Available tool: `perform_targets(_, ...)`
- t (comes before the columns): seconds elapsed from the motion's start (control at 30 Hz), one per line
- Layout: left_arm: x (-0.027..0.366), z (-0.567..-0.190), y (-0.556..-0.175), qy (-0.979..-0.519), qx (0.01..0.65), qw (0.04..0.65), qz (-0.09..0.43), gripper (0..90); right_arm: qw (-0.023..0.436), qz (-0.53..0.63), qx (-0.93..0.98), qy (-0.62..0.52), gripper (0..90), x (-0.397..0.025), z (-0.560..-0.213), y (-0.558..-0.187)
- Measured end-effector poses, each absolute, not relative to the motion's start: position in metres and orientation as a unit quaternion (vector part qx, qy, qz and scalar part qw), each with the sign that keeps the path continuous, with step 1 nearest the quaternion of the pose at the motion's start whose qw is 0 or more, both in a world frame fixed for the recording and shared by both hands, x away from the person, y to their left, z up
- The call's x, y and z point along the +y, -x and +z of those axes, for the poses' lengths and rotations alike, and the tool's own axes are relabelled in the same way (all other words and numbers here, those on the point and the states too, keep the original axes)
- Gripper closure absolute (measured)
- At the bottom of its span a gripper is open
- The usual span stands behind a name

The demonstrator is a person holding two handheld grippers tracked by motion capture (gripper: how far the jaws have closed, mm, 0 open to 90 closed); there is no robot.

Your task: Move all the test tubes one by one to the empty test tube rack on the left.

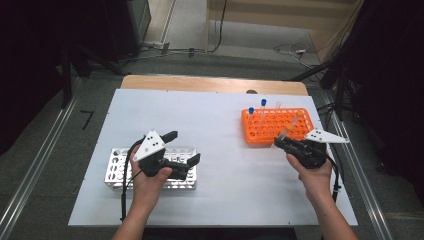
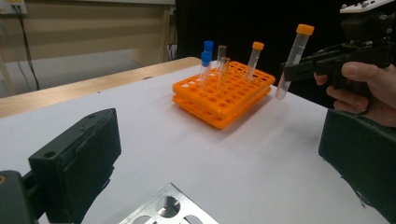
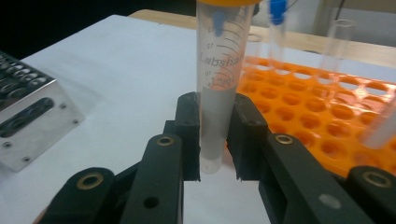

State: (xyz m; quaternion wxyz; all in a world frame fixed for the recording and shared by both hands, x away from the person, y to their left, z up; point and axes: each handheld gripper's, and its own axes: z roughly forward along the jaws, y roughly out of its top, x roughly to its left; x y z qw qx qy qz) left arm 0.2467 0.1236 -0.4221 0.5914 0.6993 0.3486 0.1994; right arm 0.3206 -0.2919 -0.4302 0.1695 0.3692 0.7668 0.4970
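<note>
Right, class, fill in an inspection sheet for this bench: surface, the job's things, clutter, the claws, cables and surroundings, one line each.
Surface: white sheet over a wooden table, bare between the racks.
Job's things: orange plastic tube rack holding capped and uncapped tubes; perforated silver metal rack; clear orange-capped tube lifted off the table.
Clutter: nothing seen.
Claws: right claw shut on the orange-capped tube, beside the orange rack; left claw open above the metal rack.
Cables: one trails from each claw; more lie on the floor beyond the table.
Surroundings: grey floor, dark stands either side, metal rails.
</note>
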Motion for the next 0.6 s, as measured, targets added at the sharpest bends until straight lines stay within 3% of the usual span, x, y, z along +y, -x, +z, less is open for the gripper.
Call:
perform_targets(0.27, 0.115, -0.422, -0.247, -0.703, 0.355, 0.586, 0.19, 3.7, 0.146, 0.502, 0.784, -0.335, 73.0, -0.263, -0.43, -0.31)
perform_targets(0.6, 0.101, -0.421, -0.247, -0.709, 0.367, 0.578, 0.17, 21.9, 0.117, 0.506, 0.801, -0.298, 73.0, -0.23, -0.434, -0.297)
